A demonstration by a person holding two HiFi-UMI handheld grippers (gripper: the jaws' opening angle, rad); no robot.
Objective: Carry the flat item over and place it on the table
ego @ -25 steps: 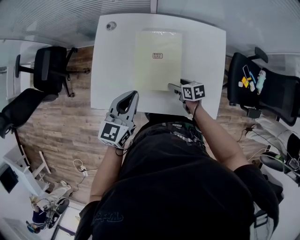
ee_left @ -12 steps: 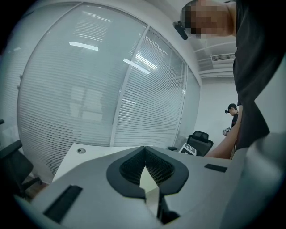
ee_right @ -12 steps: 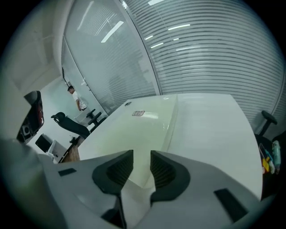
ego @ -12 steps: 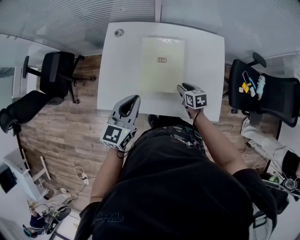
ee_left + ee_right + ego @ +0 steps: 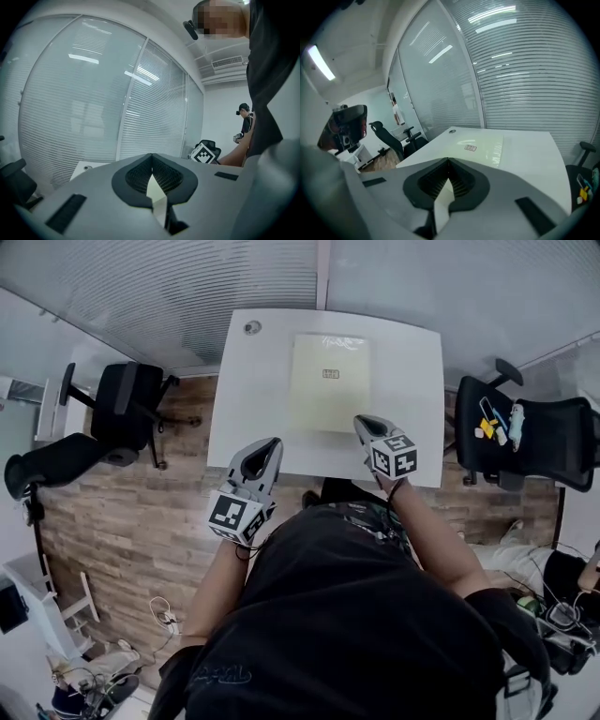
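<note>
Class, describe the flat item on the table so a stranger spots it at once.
Find the white table by the blinds. A pale yellow sheet lies flat on its middle. Unlike the round corner grommet, it is rectangular with a small label.

The white table (image 5: pixel 251 404) is lying mostly bare, with open strips running along both sides of the pale flat sheet (image 5: pixel 328 381). A blind-covered glass wall (image 5: pixel 234 277) is closing off its far edge. The left chair (image 5: pixel 127 409) and the right chair (image 5: pixel 525 432) are flanking it.
</note>
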